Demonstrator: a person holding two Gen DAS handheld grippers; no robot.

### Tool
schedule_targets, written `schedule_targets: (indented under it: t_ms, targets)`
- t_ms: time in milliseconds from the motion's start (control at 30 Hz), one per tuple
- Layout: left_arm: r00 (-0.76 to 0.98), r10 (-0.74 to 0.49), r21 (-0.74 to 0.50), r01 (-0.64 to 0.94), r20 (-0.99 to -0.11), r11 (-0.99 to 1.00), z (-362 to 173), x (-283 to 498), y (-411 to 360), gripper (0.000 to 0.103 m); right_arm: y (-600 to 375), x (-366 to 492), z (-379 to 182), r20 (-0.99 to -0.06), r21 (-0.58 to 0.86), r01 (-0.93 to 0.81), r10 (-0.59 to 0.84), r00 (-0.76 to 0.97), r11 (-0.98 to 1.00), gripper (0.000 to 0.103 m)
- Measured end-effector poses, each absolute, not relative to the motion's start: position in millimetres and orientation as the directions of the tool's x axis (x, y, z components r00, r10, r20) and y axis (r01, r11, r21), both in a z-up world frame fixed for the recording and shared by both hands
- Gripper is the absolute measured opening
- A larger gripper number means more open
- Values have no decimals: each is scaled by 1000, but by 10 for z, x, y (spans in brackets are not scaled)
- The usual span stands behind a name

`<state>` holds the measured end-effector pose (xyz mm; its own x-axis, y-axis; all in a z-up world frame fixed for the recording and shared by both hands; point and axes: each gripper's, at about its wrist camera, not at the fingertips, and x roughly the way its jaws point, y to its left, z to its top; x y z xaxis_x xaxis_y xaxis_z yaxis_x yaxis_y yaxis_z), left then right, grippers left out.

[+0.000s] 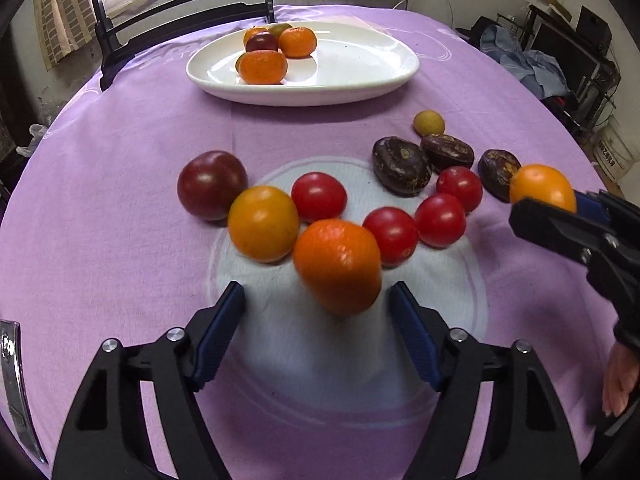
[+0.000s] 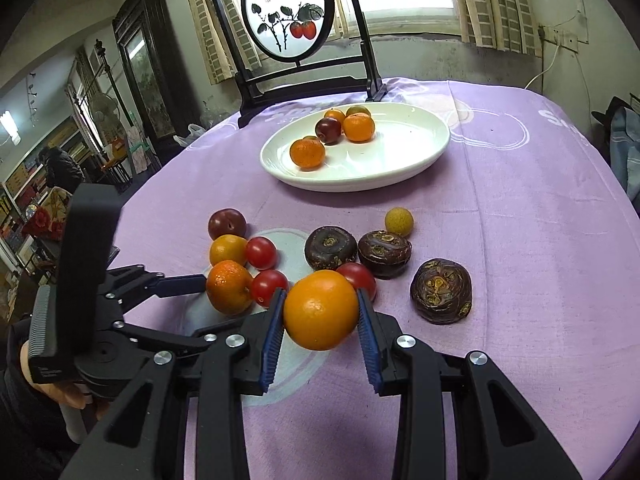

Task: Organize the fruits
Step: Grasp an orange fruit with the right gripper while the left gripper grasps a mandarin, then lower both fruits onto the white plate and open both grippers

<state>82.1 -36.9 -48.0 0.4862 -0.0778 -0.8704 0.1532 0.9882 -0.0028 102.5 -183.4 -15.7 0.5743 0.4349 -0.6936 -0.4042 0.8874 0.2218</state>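
Observation:
My right gripper [image 2: 320, 312] is shut on a yellow-orange fruit [image 2: 321, 310] just above the purple cloth; the fruit also shows in the left wrist view [image 1: 542, 187]. My left gripper [image 1: 318, 300] is open with its pads either side of an orange mandarin [image 1: 338, 266], not touching it; the mandarin also shows in the right wrist view [image 2: 229, 287]. Loose on the cloth lie red tomatoes [image 1: 319, 197], a dark plum [image 1: 212, 184], a yellow fruit [image 1: 263, 223] and dark brown fruits [image 1: 401, 166]. A white plate [image 1: 360, 76] at the back holds several fruits.
A small yellow-green fruit [image 1: 429, 123] lies between the plate and the dark fruits. A black framed screen [image 2: 288, 20] stands on the table's far edge behind the plate. The round table's edge curves close on both sides. Clutter sits off the table at right.

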Motion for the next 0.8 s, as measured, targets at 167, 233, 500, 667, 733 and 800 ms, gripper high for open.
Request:
schedule_targets:
  t_ms: [167, 233, 500, 667, 733, 800]
  targets:
    - [487, -74, 19, 184, -870, 983, -441, 877, -492, 47, -1836, 1001, -167, -693, 224, -410, 441, 570, 884, 35]
    - [488, -79, 20, 195, -869, 981, -421, 870, -514, 37, -1843, 995, -174, -695, 223, -407, 437, 570, 886, 35]
    - [516, -118, -18, 195, -848, 981, -284, 638, -387, 37, -1918, 980, -188, -685, 238, -390, 439, 581, 889, 35]
    - [540, -170, -59, 216, -824, 975, -82, 522, -311, 37, -1935, 969, -173, -665, 238, -389, 441, 603, 890, 35]
    - [549, -182, -68, 220, -816, 973, -13, 535, -280, 37, -1956, 971, -157, -652, 244, -384, 444, 614, 890, 35]
    - [564, -186, -68, 224, -805, 972, 68, 581, -248, 37, -1978, 985, -130, -652, 249, -365, 434, 622, 897, 35]
